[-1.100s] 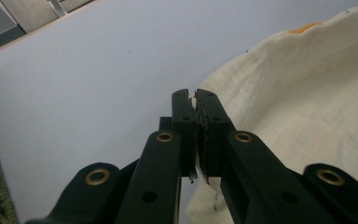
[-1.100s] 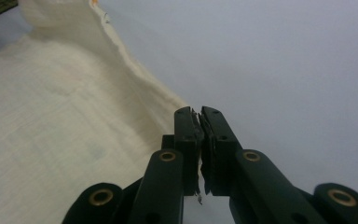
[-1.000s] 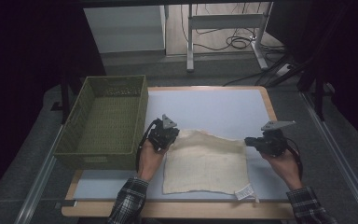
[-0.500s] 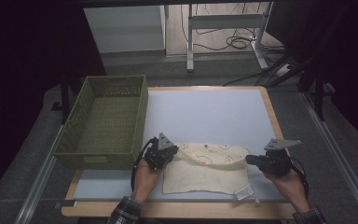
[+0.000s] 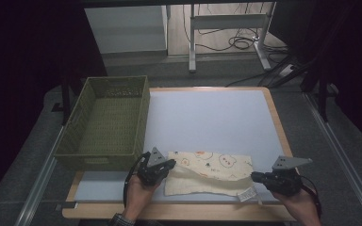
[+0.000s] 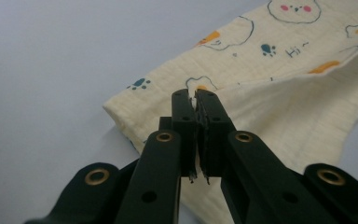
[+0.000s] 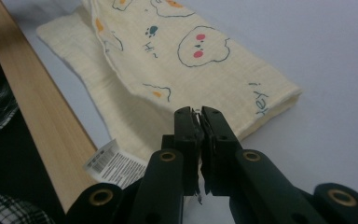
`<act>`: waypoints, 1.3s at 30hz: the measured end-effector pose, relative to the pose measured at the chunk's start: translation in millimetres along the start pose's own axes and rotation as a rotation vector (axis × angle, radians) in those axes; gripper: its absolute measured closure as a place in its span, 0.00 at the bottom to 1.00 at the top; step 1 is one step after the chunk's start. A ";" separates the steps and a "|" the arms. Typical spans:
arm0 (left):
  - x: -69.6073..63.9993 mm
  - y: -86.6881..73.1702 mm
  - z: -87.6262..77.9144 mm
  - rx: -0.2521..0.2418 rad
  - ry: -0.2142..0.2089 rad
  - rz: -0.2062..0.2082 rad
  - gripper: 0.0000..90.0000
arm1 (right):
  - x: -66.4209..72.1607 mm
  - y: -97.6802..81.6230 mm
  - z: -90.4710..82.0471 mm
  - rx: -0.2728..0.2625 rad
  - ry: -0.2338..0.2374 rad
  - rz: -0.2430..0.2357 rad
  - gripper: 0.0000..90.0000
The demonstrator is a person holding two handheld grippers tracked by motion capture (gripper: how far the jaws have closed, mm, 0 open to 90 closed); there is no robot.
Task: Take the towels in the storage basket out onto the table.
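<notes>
A cream cloth printed with small bear faces, paw prints and short words lies near the front edge of the white tabletop, roughly midway between its left and right sides. It is partly folded: the far part is doubled over toward the person, so the printed face shows on top and a plain strip of the lower layer lies exposed along the front. A white label with a barcode sticks out at the cloth's front right corner, close to the wooden border of the tabletop. The left gripper, held in the person's left hand, sits at the left end of the cloth; in the left gripper view its jaws are pressed together on the edge of the folded-over layer, a sliver of fabric showing between the tips. The right gripper, held in the right hand, is at the cloth's right end; in the right gripper view its jaws are likewise closed tight at the edge of the upper layer, though whether fabric is actually pinched between them is hard to make out. A green woven basket stands along the left edge of the tabletop, just beside the left gripper and apart from the cloth.
</notes>
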State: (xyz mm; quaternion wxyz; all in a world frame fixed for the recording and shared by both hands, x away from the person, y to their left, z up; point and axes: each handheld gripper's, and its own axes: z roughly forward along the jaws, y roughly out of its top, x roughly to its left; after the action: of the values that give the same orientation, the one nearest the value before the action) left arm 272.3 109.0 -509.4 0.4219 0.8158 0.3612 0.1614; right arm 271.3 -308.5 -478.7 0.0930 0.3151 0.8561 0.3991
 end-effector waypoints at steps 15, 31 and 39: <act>-21.3 -27.7 -13.1 0.041 -0.066 0.033 0.95 | 14.9 -26.8 1.8 0.038 0.030 0.024 0.94; -6.0 -39.7 -33.0 0.053 -0.047 -0.051 0.57 | 7.0 -25.0 -9.0 0.012 -0.011 0.035 0.79; 5.5 -11.3 -4.7 0.050 0.013 -0.048 0.70 | -17.8 -4.6 9.0 -0.005 -0.054 0.046 0.80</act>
State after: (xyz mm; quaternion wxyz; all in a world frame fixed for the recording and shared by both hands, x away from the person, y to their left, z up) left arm 268.3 120.0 -515.9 0.4029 0.8159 0.3874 0.1476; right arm 286.8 -316.0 -489.7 0.1076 0.3451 0.8448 0.3945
